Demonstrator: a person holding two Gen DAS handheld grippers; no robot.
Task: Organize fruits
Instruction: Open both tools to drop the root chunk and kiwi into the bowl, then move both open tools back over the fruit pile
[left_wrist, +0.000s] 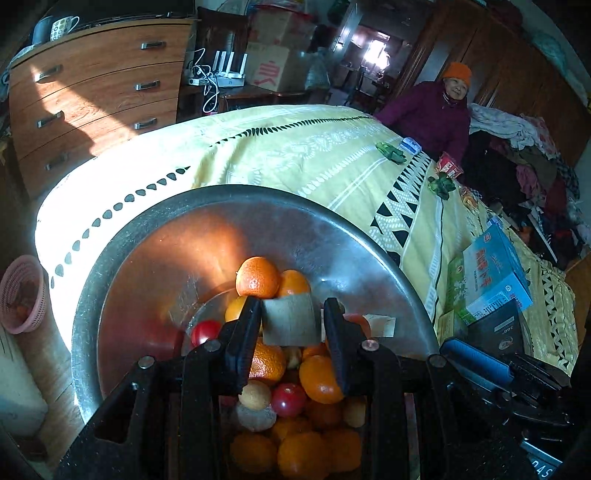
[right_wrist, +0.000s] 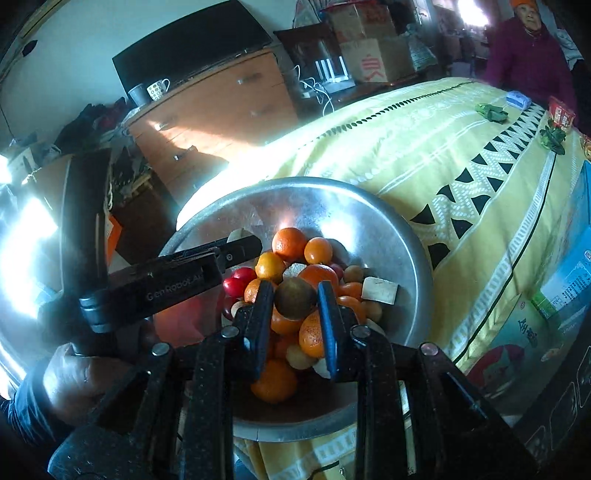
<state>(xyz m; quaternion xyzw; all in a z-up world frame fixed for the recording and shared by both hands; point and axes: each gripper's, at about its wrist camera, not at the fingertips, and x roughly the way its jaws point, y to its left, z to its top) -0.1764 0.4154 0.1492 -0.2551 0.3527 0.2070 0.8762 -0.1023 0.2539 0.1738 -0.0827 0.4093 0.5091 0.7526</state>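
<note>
Two grippers fill the bottom of our views, both over the metal basin (right_wrist: 413, 266) of mixed fruit. Low in the centre of the left wrist frame, our left gripper (left_wrist: 291, 317) is clamped on a flat grey-green piece (left_wrist: 290, 319) held between its black fingers, just above the pile. In the right wrist frame, lower centre, our right gripper (right_wrist: 295, 301) is closed on a round brownish fruit (right_wrist: 295, 298) directly above the oranges (right_wrist: 289, 243) and red fruits (right_wrist: 240, 282) heaped in the basin. A pale cube-shaped piece (right_wrist: 380, 290) lies at the pile's right edge. The basin rests on a yellow patterned bedspread (left_wrist: 314, 155) stretching toward the upper right. Farther off, a wooden dresser (left_wrist: 96, 96) stands at upper left and a person in an orange hat (left_wrist: 436, 114) sits at upper right.
</note>
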